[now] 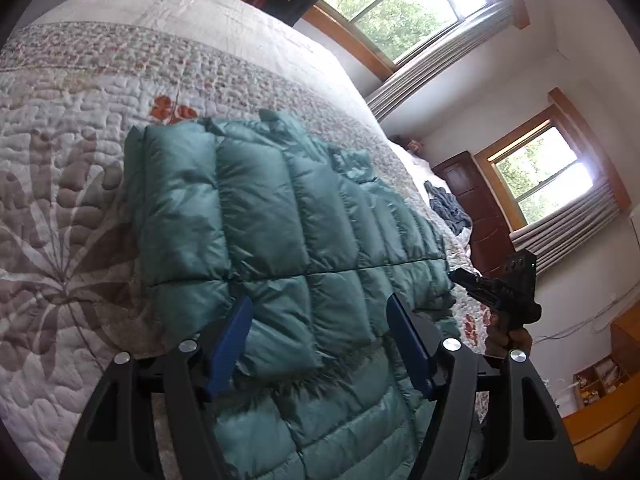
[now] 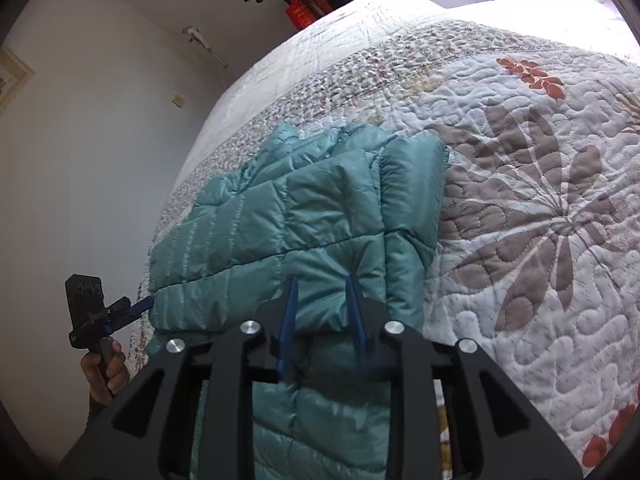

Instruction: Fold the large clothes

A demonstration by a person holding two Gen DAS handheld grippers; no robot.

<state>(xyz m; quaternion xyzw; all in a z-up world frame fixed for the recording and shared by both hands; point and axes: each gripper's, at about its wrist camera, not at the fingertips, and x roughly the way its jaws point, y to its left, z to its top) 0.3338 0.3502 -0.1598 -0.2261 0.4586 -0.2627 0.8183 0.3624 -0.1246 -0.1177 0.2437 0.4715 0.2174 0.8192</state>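
Left wrist view shows one teal jacket [image 1: 280, 216] on the bed [image 1: 80, 120], my left claw [image 1: 320, 312] released above it, right claw [image 2: 322, 300] half-closed, gripping nothing.

Puffer jacket [image 1: 288, 216]: shiny, smooth teal quilted cloth. Bedspread [image 1: 80, 168]: matt, bumpy stitched cloth. Gripper frames: matt black plastic; fingers [image 1: 230, 340]: blue plastic. Window frames [image 1: 496, 160]: wood.
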